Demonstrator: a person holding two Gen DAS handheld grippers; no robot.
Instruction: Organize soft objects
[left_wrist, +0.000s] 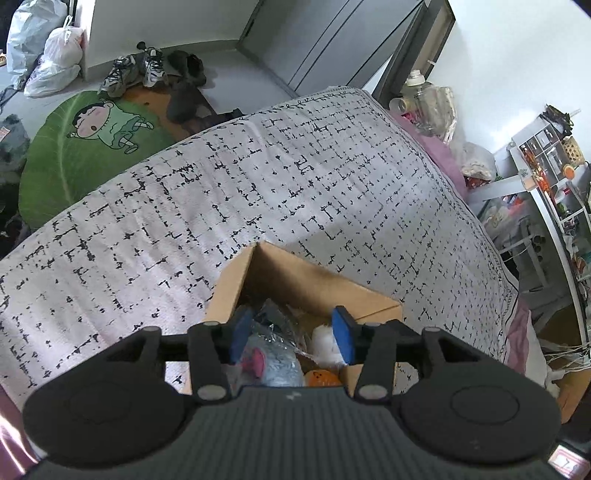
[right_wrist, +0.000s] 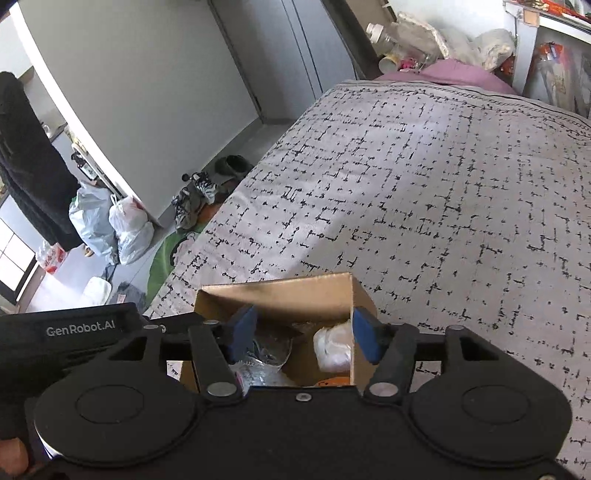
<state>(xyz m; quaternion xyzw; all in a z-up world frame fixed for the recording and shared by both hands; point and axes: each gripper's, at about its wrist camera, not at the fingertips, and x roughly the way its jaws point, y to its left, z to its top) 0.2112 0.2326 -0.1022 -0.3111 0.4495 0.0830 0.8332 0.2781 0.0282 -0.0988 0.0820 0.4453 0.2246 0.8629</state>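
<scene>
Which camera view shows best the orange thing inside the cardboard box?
The left wrist view shows the orange thing best: a rounded top with small dark marks, low in the cardboard box. The right wrist view shows only a thin orange strip above the claw body, too little to tell its shape.

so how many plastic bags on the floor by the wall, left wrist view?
3, clustered at top left: a grey-white bag farthest back, a white bag with red print beside it, and a white bag lying in front. More may be hidden behind them.
</scene>
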